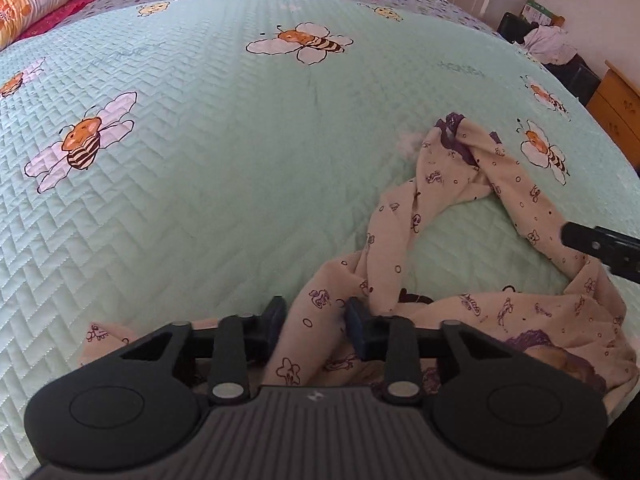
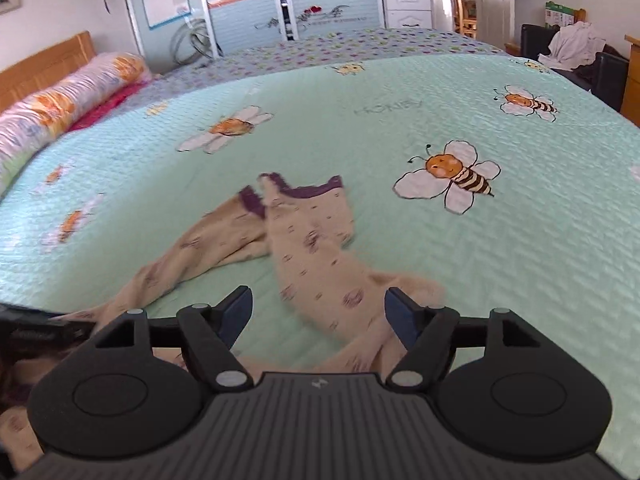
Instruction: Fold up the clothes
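Note:
A beige garment (image 1: 400, 232) with purple prints and purple cuffs lies crumpled on the near right part of the bed. Two long parts of it run away from me and end in purple cuffs (image 2: 316, 188). My left gripper (image 1: 316, 318) is at the garment's near end, its fingers drawn in on a bunched strip of the fabric. My right gripper (image 2: 318, 312) is open wide, low over the right-hand long part (image 2: 320, 256), with cloth lying between its fingers. From the left wrist view the right gripper (image 1: 600, 246) enters at the right edge, over the fabric.
The bed carries a mint-green quilt (image 1: 200, 160) printed with bees. A flowered bolster (image 2: 60, 108) lies along the left side by a wooden headboard. A dark chair with white clothes (image 2: 572, 46) and a wooden cabinet (image 1: 616, 108) stand off the right edge. Wardrobes line the far wall.

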Demonstrator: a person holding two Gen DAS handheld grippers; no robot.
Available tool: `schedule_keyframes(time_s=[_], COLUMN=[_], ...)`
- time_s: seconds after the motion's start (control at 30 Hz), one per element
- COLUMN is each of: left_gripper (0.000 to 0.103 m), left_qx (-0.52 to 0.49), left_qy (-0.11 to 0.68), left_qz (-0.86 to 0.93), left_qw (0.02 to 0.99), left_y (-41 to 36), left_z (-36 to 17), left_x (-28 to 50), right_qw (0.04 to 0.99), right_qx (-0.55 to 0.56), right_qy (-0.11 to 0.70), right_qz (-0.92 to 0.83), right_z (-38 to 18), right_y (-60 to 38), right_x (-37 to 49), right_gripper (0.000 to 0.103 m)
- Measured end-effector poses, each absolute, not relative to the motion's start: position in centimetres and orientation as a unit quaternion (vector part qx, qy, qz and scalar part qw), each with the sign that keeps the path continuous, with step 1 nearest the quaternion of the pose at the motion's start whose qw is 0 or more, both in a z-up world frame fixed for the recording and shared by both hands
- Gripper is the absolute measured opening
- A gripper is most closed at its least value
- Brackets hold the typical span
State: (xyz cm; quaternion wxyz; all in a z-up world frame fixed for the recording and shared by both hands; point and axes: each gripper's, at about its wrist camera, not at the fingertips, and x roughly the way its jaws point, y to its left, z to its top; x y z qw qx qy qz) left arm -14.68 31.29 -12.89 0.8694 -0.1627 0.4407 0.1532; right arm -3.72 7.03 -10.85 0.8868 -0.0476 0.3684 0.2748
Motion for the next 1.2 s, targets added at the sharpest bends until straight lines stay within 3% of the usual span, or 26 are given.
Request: schedule_keyframes(time_s=[0.07,0.13,0.17,0.2,0.23,0.27,0.43,0.5,0.57,0.6,0.83,0.97,1.0,1.03,1.2], left_gripper=[0.007,0.007,0.006,0.006,0.006,0.006,0.007,0.008,0.01,0.011,0.017,0.047,0.05,0.052,0.053], left_qx=[-0.185,-0.211,-0.22,-0.226,-0.231,-0.237,-0.268,-0.295,-0.311,-0.313,-0.322,-0.259,-0.243,-0.233,-0.211], left_qy=[0.426,0.401,0.385,0.369,0.351,0.326,0.124,0.088,0.095,0.109,0.146,0.178,0.197,0.219,0.299], left_qz=[0.159,0.17,0.183,0.198,0.214,0.235,0.408,0.447,0.46,0.461,0.437,0.342,0.32,0.299,0.247], left_qw=[0.871,0.875,0.877,0.88,0.882,0.885,0.864,0.84,0.826,0.823,0.827,0.886,0.894,0.899,0.897], left_y=[31.9,32.9,33.5,34.1,34.8,35.6,38.5,39.4,39.4,39.1,35.4,33.0,32.5,32.1,30.6], left_z=[-12.7,-12.3,-11.7,-11.1,-10.4,-9.4,-3.1,-2.5,-3.2,-4.0,-6.2,-4.5,-4.4,-4.5,-6.2], left_x=[-15.2,-16.3,-17.0,-17.8,-18.6,-19.9,-30.0,-33.4,-35.6,-36.3,-38.3,-35.1,-34.1,-33.0,-29.5], right_qw=[0.885,0.882,0.881,0.879,0.884,0.89,0.917,0.927,0.934,0.937,0.924,0.897,0.89,0.886,0.871], right_qx=[-0.06,-0.072,-0.078,-0.084,-0.064,-0.04,0.062,0.099,0.135,0.153,0.113,0.05,0.031,0.016,-0.036], right_qy=[0.377,0.385,0.39,0.394,0.389,0.383,0.342,0.322,0.301,0.29,0.298,0.316,0.323,0.327,0.352], right_qz=[0.268,0.262,0.259,0.255,0.25,0.245,0.194,0.166,0.138,0.123,0.214,0.305,0.321,0.327,0.34], right_z=[-11.9,-12.9,-13.4,-13.9,-13.2,-12.4,-9.2,-8.1,-7.1,-6.6,-7.4,-7.7,-7.9,-8.0,-9.2], right_y=[7.4,7.8,8.0,8.3,7.3,6.2,0.0,-2.6,-5.3,-6.6,-4.2,0.1,1.2,2.0,4.8], right_x=[-2.6,-1.5,-0.9,-0.3,-0.3,-0.2,-1.8,-3.0,-4.1,-4.7,-10.9,-13.2,-13.4,-13.6,-14.2], right_gripper=[0.073,0.071,0.064,0.052,0.009,0.004,0.004,0.012,0.043,0.048,0.051,0.055,0.058,0.063,0.063])
